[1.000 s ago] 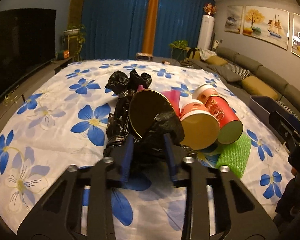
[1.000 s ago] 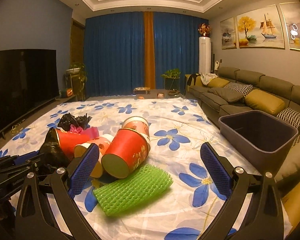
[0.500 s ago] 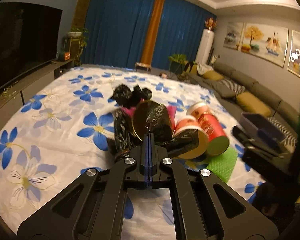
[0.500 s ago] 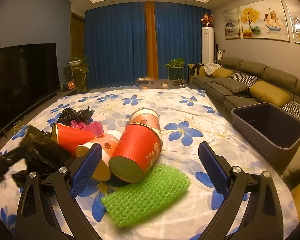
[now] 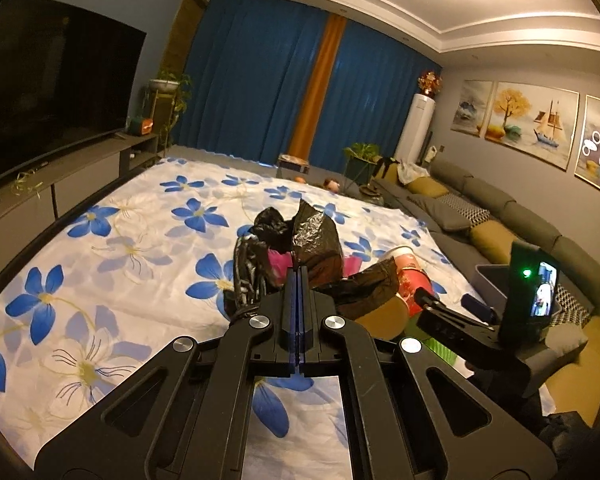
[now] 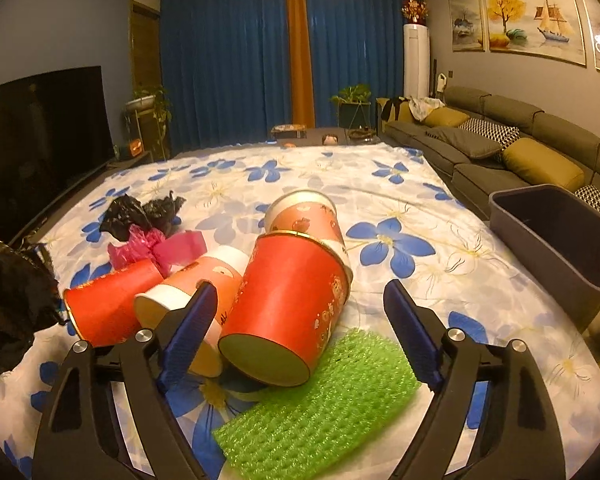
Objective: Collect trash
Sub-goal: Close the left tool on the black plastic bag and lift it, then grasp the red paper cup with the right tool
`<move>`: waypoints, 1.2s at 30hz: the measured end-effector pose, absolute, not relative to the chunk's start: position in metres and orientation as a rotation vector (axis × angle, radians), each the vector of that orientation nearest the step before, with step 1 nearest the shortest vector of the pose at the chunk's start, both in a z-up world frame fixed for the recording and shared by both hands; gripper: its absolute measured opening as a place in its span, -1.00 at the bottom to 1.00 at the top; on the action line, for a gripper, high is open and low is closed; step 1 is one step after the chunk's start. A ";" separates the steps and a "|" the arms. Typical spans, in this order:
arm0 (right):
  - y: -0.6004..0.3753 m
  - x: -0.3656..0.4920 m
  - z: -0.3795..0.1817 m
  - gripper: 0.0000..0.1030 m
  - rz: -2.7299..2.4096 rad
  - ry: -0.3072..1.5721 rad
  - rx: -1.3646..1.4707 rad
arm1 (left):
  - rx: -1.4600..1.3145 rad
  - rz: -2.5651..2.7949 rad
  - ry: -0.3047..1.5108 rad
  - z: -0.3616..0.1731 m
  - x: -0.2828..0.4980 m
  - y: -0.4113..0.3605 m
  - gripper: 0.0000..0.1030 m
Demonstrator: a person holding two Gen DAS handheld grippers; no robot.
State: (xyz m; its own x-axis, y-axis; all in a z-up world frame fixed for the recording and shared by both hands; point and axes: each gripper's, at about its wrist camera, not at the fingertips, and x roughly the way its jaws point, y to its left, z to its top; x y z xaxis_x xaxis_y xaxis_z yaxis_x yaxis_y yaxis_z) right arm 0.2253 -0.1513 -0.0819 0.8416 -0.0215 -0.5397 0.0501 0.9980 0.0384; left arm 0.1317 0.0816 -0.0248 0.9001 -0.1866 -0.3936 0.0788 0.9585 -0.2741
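My left gripper (image 5: 299, 276) is shut on a black plastic bag (image 5: 314, 236) and holds it lifted above the flowered cloth; the bag also hangs at the left edge of the right wrist view (image 6: 8, 296). My right gripper (image 6: 300, 316) is open and empty, its fingers on either side of a large red paper cup (image 6: 288, 312) lying on its side. More cups (image 6: 112, 304) lie beside it, with pink wrapping (image 6: 160, 248), another black bag (image 6: 140, 212) and a green foam net (image 6: 320, 400).
A grey bin (image 6: 560, 232) stands at the right, next to the sofa (image 6: 520, 140). The flowered cloth (image 6: 380, 184) covers the whole surface. A TV (image 6: 40, 132) on a low cabinet lines the left side.
My left gripper closed on the black bag and lifted it up off the pile. My right gripper moved closer to the large red cup and stayed open.
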 end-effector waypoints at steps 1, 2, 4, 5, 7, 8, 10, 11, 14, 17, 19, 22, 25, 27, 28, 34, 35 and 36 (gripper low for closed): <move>-0.151 0.227 -0.084 0.58 -0.040 0.577 0.054 | -0.257 -0.143 0.432 -0.026 0.132 0.082 -1.00; -0.152 0.229 -0.084 0.58 -0.045 0.585 0.058 | -0.258 -0.145 0.433 -0.026 0.132 0.082 -1.00; -0.153 0.234 -0.087 0.58 -0.054 0.610 0.061 | -0.261 -0.151 0.434 -0.027 0.133 0.081 -1.00; -0.153 0.237 -0.088 0.58 -0.053 0.622 0.063 | -0.262 -0.152 0.435 -0.028 0.133 0.081 -1.00; -0.152 0.241 -0.091 0.58 -0.061 0.644 0.058 | -0.266 -0.157 0.437 -0.029 0.135 0.082 -1.00; -0.152 0.243 -0.092 0.58 -0.058 0.653 0.058 | -0.267 -0.159 0.439 -0.029 0.135 0.081 -1.00; -0.152 0.246 -0.094 0.57 -0.060 0.671 0.057 | -0.269 -0.161 0.441 -0.030 0.135 0.082 -1.00; -0.152 0.248 -0.096 0.57 -0.056 0.680 0.061 | -0.270 -0.163 0.441 -0.031 0.136 0.083 -1.00; -0.156 0.254 -0.100 0.42 -0.049 0.717 0.084 | -0.272 -0.168 0.444 -0.032 0.136 0.083 -1.00; -0.159 0.255 -0.102 0.27 -0.040 0.729 0.110 | -0.272 -0.170 0.444 -0.032 0.135 0.082 -1.00; -0.161 0.253 -0.102 0.16 -0.037 0.723 0.120 | -0.272 -0.170 0.444 -0.032 0.135 0.081 -1.00; -0.163 0.248 -0.100 0.08 -0.027 0.706 0.126 | -0.270 -0.172 0.440 -0.032 0.136 0.082 -1.00; -0.166 0.240 -0.096 0.06 -0.012 0.685 0.141 | -0.267 -0.171 0.435 -0.030 0.135 0.081 -1.00; -0.171 0.230 -0.091 0.05 0.000 0.658 0.152 | -0.266 -0.171 0.431 -0.030 0.134 0.081 -1.00; -0.172 0.226 -0.088 0.05 0.018 0.643 0.156 | -0.265 -0.171 0.430 -0.030 0.134 0.081 -1.00; -0.187 0.202 -0.069 0.05 0.029 0.572 0.189 | -0.264 -0.179 0.426 -0.028 0.133 0.077 -1.00; -0.188 0.199 -0.067 0.05 0.032 0.565 0.190 | -0.260 -0.181 0.424 -0.027 0.131 0.075 -1.00; -0.191 0.195 -0.064 0.05 0.038 0.557 0.193 | -0.256 -0.182 0.421 -0.026 0.131 0.073 -1.00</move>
